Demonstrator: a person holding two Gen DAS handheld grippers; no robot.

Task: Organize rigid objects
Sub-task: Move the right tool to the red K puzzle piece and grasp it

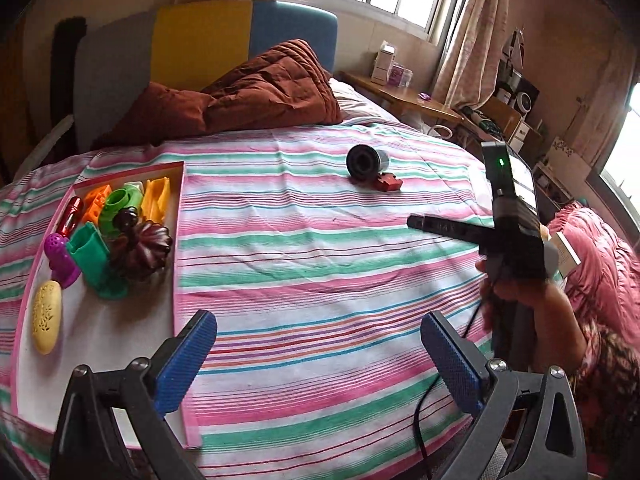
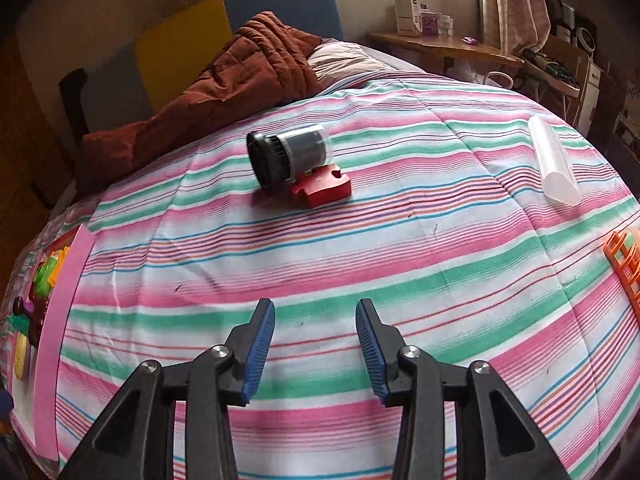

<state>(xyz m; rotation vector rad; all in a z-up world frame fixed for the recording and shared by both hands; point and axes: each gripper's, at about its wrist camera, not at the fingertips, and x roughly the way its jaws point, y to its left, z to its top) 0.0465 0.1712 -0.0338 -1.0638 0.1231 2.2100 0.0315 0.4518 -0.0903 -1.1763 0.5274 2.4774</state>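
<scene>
Currently, left gripper [image 1: 318,346]: held apart, nothing between.
Right gripper [image 2: 316,344]: likewise parted, unloaded.
Black cylinder [image 2: 288,154]: laid touching red block [image 2: 322,188].

Left gripper [image 1: 318,350] held low with its blue-padded fingers [image 1: 188,354] spread wide and nothing between them. Right gripper [image 2: 316,350] likewise parted, though more narrowly, and empty (seen from the left wrist camera, the person's right hand [image 1: 520,292] clasps its handle).
</scene>
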